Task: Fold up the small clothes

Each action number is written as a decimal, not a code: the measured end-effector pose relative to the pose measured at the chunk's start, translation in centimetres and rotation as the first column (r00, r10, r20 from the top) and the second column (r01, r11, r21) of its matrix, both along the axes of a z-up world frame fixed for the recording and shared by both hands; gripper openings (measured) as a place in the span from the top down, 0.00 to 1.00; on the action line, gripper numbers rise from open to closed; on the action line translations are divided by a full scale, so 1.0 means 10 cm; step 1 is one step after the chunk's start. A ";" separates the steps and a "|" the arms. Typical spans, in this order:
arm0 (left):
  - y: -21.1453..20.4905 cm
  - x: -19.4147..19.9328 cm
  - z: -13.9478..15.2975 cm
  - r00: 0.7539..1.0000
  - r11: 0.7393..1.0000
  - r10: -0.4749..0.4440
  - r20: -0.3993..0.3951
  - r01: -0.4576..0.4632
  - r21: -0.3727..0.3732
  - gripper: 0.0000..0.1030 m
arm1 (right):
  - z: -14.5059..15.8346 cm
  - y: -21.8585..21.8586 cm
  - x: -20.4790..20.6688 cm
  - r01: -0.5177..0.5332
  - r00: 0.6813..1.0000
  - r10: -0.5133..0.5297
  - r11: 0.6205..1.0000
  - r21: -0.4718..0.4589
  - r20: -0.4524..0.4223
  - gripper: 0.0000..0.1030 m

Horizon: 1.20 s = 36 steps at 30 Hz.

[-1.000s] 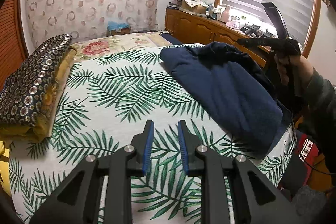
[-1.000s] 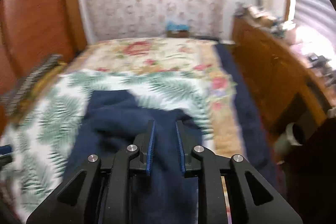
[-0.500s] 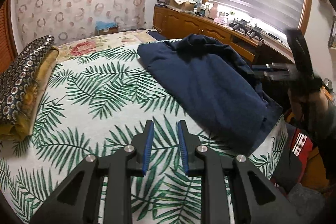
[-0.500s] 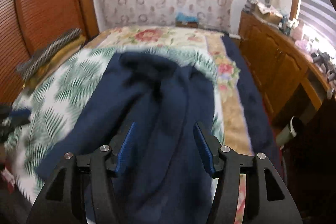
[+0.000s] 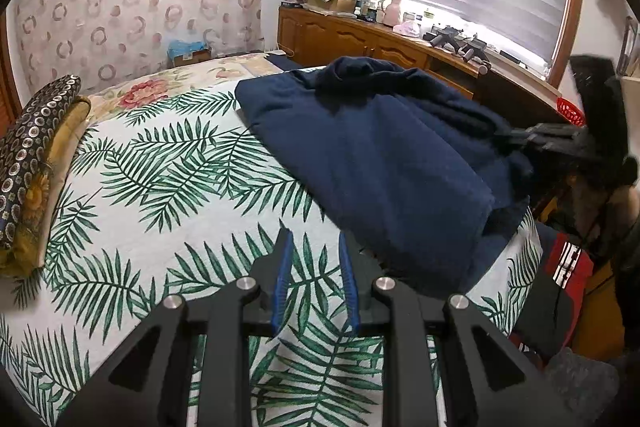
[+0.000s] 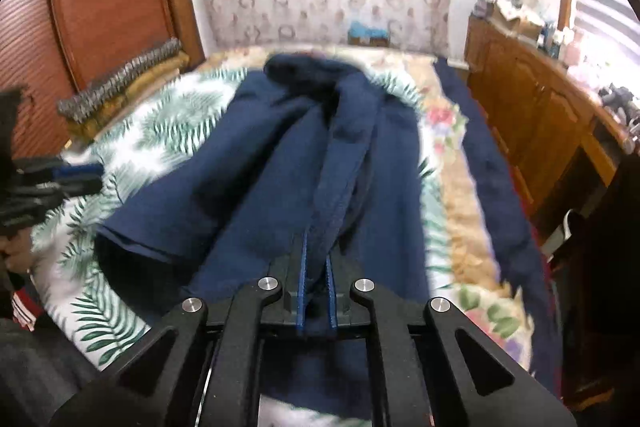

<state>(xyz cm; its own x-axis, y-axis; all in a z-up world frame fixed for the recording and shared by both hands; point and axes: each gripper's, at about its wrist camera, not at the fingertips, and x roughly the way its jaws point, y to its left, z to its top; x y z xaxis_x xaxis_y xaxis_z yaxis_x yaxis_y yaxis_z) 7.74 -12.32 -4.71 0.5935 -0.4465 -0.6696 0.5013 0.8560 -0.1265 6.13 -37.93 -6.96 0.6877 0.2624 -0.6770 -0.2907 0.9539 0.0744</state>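
Room: bedroom; bed (image 5: 168, 187) with a palm-leaf cover, wooden cabinets along its right side under a window.
Garment: navy garment (image 5: 380, 163) lies rumpled on the right half of the bed, one end hanging at the near right corner.
Long axis: runs from that near right corner toward the far end of the bed, its bunched end pointing far.
Right tool: right tool (image 6: 316, 275) has just been closing and now pinches a raised ridge of the garment at its near end.
Left tool: left tool (image 5: 314, 279) stands slightly parted, empty, over bare cover just beside the garment's near left edge.
Nearer hand: the right already has cloth; the left edge lies just right of the left tool.
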 end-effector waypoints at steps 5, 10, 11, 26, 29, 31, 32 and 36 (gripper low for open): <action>0.03 0.00 0.03 1.000 1.000 0.006 0.007 -0.006 -0.008 0.80 | 0.31 -0.32 -0.18 0.053 0.998 -0.052 0.998 -0.035 0.036 0.97; 0.04 0.04 0.06 1.000 1.000 0.016 0.011 -0.016 -0.012 0.80 | 0.13 -0.63 -0.12 0.123 0.992 -0.126 0.987 -0.107 -0.021 0.96; 0.03 0.05 0.07 1.000 1.000 0.016 0.014 -0.016 -0.010 0.80 | 0.08 -0.68 -0.08 0.141 0.988 -0.146 0.983 -0.118 -0.039 0.96; -0.12 0.42 0.09 0.999 0.999 0.033 0.018 -0.033 0.004 0.80 | 0.31 0.12 0.83 -0.054 0.993 0.060 0.997 -0.058 0.106 0.35; -0.12 0.39 0.08 0.999 1.000 0.030 0.016 -0.030 0.006 0.80 | 0.18 0.39 1.18 -0.137 0.989 0.141 0.987 -0.088 0.050 0.35; -0.13 0.37 0.07 1.000 1.000 0.024 0.016 -0.024 0.004 0.80 | 0.09 0.53 1.31 -0.153 0.987 0.157 0.979 -0.133 0.020 0.35; -0.13 0.36 0.07 1.000 1.000 0.023 0.016 -0.023 0.005 0.80 | 0.05 0.59 1.38 -0.164 0.986 0.168 0.973 -0.162 0.010 0.35; -0.12 0.35 0.05 1.000 1.000 0.023 0.010 -0.023 -0.002 0.80 | -0.07 0.65 1.54 -0.181 0.983 0.181 0.957 -0.225 -0.021 0.46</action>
<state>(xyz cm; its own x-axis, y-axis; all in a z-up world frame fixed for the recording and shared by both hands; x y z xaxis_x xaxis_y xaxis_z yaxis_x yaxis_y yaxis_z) 11.27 -13.55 -4.25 0.6103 -0.4337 -0.6629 0.4828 0.8671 -0.1227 21.49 -31.42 -7.65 0.6424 0.2229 -0.7332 -0.4599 0.8775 -0.1362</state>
